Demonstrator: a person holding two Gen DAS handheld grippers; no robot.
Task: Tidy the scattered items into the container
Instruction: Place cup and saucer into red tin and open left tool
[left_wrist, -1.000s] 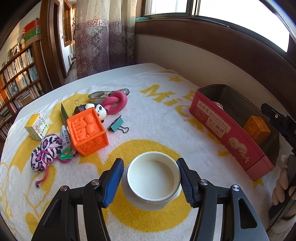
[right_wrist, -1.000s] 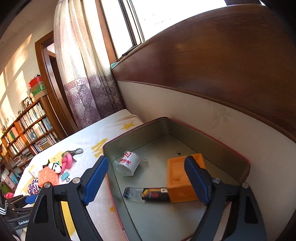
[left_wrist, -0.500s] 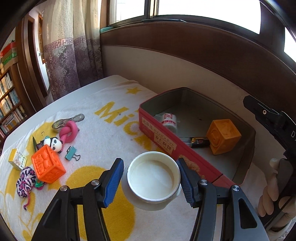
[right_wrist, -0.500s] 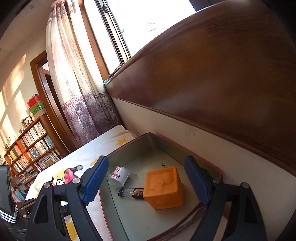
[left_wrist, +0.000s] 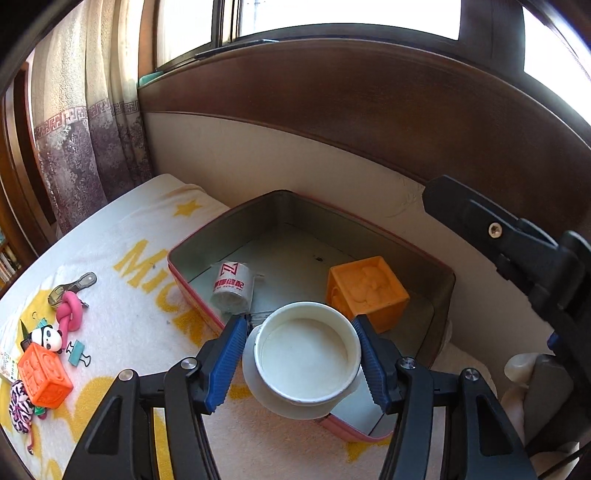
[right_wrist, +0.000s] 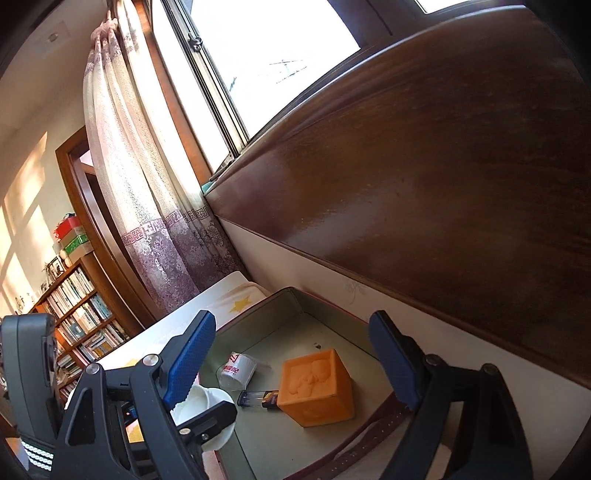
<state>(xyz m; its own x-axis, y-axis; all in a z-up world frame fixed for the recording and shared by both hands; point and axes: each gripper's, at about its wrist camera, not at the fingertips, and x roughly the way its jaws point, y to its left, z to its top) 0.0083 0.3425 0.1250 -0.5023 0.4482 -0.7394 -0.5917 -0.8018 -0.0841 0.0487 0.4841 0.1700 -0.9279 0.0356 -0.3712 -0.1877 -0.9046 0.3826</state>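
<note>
White cup (left_wrist: 306, 354) pinched in left claw (left_wrist: 300, 360); right claw (right_wrist: 291, 365) spread; lighter (right_wrist: 258, 398) visible only right view.

Strong daylight pours in through the window (right_wrist: 266, 62), which is blown out to plain white in both views. It leaves a soft sheen on the dark wooden headboard (left_wrist: 369, 110) and warm patches on the far wall (right_wrist: 22, 206). The tin (left_wrist: 369, 221) holds a shadowed interior. Fisheye curvature bends straight lines, and the corners fall to black vignette. Focus is mostly crisp.
</note>
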